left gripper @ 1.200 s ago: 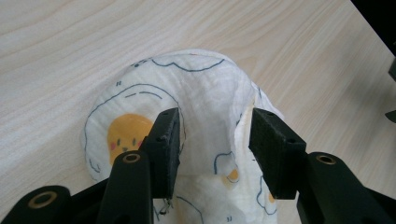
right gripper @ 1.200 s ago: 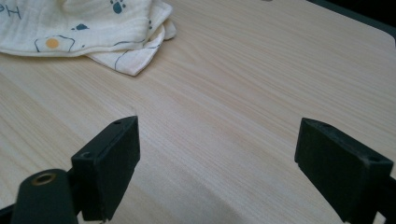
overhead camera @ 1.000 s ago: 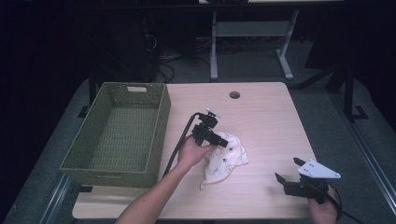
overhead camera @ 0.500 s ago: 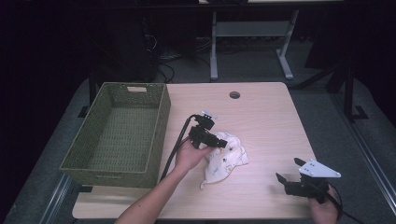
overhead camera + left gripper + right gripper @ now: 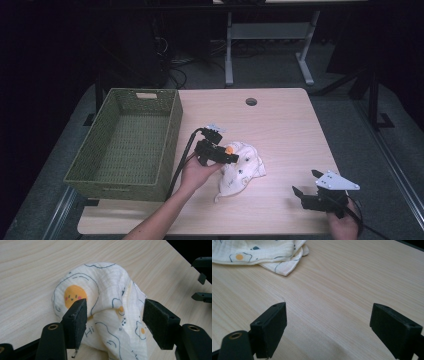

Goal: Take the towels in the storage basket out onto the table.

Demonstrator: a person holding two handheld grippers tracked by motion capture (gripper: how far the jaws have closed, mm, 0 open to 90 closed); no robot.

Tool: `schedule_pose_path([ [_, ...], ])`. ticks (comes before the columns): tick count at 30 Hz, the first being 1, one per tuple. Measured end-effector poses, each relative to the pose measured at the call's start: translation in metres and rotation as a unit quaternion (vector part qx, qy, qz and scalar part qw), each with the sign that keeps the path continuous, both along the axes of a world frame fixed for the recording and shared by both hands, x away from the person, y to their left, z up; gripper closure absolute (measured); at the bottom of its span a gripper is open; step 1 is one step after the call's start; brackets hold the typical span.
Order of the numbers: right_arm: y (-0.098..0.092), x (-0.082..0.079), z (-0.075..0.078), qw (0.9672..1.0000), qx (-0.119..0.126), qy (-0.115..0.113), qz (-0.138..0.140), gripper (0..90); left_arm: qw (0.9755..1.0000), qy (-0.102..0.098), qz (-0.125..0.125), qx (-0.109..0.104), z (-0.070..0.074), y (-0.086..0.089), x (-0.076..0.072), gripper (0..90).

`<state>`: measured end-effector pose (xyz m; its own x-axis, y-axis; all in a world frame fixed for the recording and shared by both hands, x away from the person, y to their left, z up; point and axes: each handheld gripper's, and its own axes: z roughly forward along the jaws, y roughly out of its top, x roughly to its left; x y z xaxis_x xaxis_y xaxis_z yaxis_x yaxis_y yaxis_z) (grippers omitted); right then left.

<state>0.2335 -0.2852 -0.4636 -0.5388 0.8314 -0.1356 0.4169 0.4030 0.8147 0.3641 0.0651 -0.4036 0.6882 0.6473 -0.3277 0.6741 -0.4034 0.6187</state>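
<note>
The room is dark, and a light wood table (image 5: 280,130) stands in the middle of it with a small round hole (image 5: 251,102) near its far edge, at about 12 o'clock. A green basket (image 5: 125,145) sits on the left side of the table, at about 9 o'clock. A white cloth (image 5: 242,167) with little egg pictures lies bunched up near the middle of the table, just to the right of the basket. The left gripper (image 5: 231,155) is held in the person's left hand (image 5: 195,175) and sits right at the cloth, on its 9 o'clock side. In the left gripper view, the cloth (image 5: 105,305) bulges up between the two black jaws. The jaws have just been opening, and now they stand apart. The left pad (image 5: 77,320) is right up against the cloth, and the right pad (image 5: 160,322) has a gap between it and the cloth, so the cloth is not pinched. The right gripper (image 5: 305,185) rests low at the near right corner of the table, at about 4 o'clock, well apart from the cloth. Its jaws are spread wide with only bare table between them. In the right gripper view, a corner of the cloth (image 5: 262,255) lies far off at about 11 o'clock.
</note>
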Motion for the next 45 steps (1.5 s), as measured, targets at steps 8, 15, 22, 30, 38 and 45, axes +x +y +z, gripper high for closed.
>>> schedule_pose_path([
  [8,-0.001,0.001,-0.002,1.0,-0.001,0.006,0.0,13.7,0.9999,-0.014,0.003,-0.003,-0.001,0.005,-0.005,34.2],
  [15,0.001,0.001,-0.002,1.0,-0.003,0.006,0.002,13.7,0.9997,-0.022,-0.004,0.001,0.0,0.011,-0.014,33.4],
  [22,0.0,0.001,-0.001,1.0,-0.004,0.002,0.002,13.7,0.9994,-0.034,-0.005,0.002,-0.001,0.016,-0.023,33.4],
  [30,0.001,0.001,-0.002,1.0,-0.004,0.006,0.001,13.7,0.9993,-0.036,-0.005,-0.002,-0.007,0.021,-0.033,33.4],
  [38,0.001,0.001,-0.002,1.0,-0.004,0.007,0.0,13.7,0.9991,-0.042,-0.008,0.002,-0.011,0.028,-0.043,33.2],
  [45,0.002,0.001,-0.003,1.0,-0.006,0.008,0.0,13.7,0.9987,-0.049,-0.011,-0.006,-0.011,0.033,-0.052,32.8],
])
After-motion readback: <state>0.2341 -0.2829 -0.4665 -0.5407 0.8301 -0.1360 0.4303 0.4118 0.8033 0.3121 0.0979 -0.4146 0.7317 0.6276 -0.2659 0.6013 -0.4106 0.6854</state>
